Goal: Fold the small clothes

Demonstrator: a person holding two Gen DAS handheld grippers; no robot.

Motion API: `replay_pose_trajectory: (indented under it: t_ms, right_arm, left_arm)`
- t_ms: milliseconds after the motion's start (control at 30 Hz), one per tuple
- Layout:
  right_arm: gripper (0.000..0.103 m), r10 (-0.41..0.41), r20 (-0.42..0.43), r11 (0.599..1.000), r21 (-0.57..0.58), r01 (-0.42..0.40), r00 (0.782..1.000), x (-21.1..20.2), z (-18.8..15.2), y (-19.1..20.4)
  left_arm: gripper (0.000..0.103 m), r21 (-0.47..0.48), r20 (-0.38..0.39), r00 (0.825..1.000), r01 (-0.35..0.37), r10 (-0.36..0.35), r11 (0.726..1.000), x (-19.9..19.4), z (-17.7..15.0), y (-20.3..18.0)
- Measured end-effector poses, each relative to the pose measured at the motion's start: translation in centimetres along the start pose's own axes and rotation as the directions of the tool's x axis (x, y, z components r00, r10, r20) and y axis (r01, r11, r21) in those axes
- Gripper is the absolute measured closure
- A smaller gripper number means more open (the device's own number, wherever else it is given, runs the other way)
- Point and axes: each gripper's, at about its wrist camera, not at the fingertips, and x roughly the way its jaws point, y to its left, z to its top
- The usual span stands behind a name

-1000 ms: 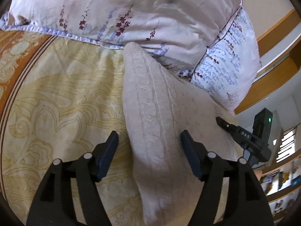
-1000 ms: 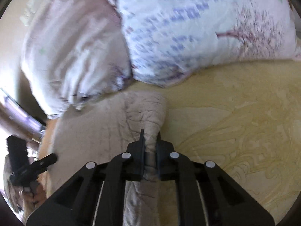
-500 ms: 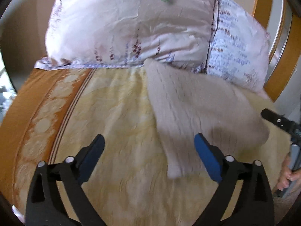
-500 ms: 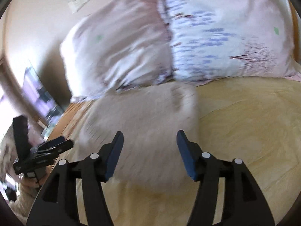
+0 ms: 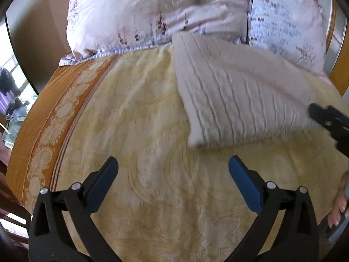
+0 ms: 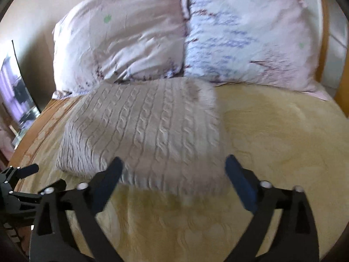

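Note:
A folded beige cable-knit sweater (image 5: 237, 96) lies flat on the yellow patterned bedspread (image 5: 152, 174), its far edge against the pillows. It also shows in the right wrist view (image 6: 148, 135). My left gripper (image 5: 173, 174) is open and empty, hovering over bare bedspread just short of the sweater's near corner. My right gripper (image 6: 173, 174) is open and empty, its jaws wide apart at the sweater's near edge. The right gripper's tip shows at the right of the left wrist view (image 5: 329, 120), and the left gripper's tip at the left of the right wrist view (image 6: 19, 172).
Two floral pillows (image 6: 122, 37) (image 6: 244, 37) lean at the head of the bed behind the sweater. An orange border (image 5: 43, 120) runs along the bedspread's left side. A wooden headboard (image 5: 338, 76) stands at the right.
My right gripper let go of the sweater and opened wide. Both grippers drew back from the sweater, which now lies folded flat on the bedspread.

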Motion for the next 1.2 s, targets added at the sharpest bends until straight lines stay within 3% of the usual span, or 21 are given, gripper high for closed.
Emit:
replay_pose_trajectory:
  t_ms: [200,567,1200]
  right_arm:
    - [0.001,-0.037,-0.046,0.998,0.055,0.039,0.998,-0.7,-2.0,-1.2]
    - [0.001,-0.097,-0.147,0.995,0.003,0.098,0.984,1.2,-4.1,0.4]
    - [0.001,-0.129,-0.153,0.992,-0.025,0.126,0.98,1.5,-4.2,0.8]
  left_arm:
    - [0.002,0.019,-0.028,1.0,0.003,-0.002,1.0,0.3,-1.1,-0.9]
    - [0.002,0.008,-0.06,0.997,0.051,-0.051,0.999,1.1,-1.2,-1.6]
    - [0.002,0.009,-0.056,0.997,0.059,-0.058,0.998,1.2,-1.1,-1.7]
